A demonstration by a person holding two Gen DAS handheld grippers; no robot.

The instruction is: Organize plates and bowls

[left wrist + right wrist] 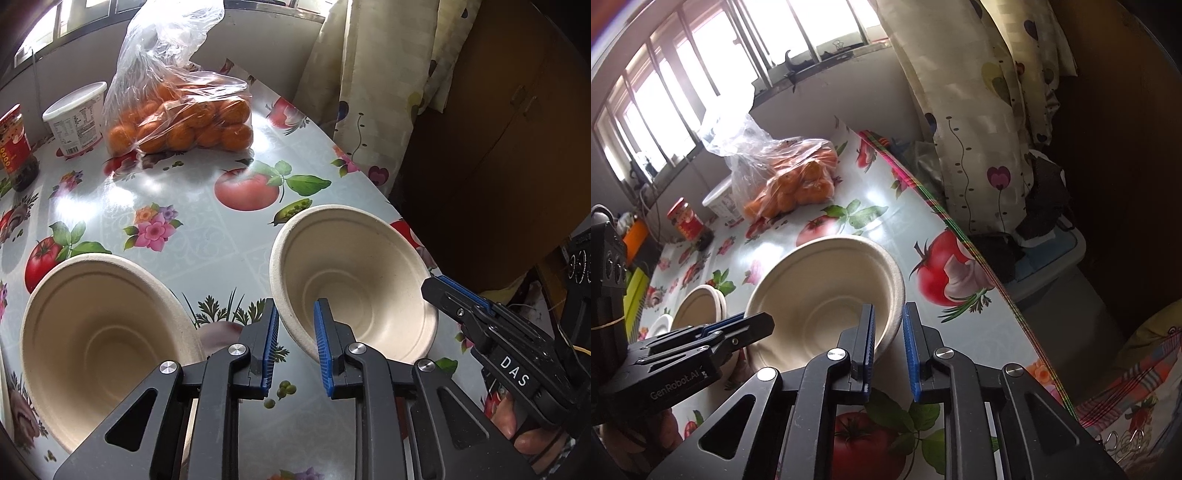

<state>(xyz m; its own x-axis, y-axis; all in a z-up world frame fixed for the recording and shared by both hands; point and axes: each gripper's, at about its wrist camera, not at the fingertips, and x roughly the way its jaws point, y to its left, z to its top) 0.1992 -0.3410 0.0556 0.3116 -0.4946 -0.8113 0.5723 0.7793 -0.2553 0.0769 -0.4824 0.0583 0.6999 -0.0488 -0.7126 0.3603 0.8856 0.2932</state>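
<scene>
Both our grippers straddle the right bowl's (354,280) rim, left gripper (295,332) and right gripper (888,332) jaws parted, nothing grasped, ready to nest it in the left bowl (103,332).

The two bowls, the right bowl (354,280) and the left bowl (107,332), look like matt, slightly grainy moulded paper pulp, cream-coloured, standing on a table (192,206) covered in glossy, smooth printed oilcloth that throws back bright glare. Behind the bowls, a thin crinkled clear plastic bag (173,85) holds oranges, beside a smooth white plastic tub (75,122) and a glass jar (16,147) with a shiny red label. The left gripper (294,345) is matt black plastic with ribbed blue pads and bright metal pivot pins; the curtain (990,110) behind the table is soft printed cloth.
</scene>
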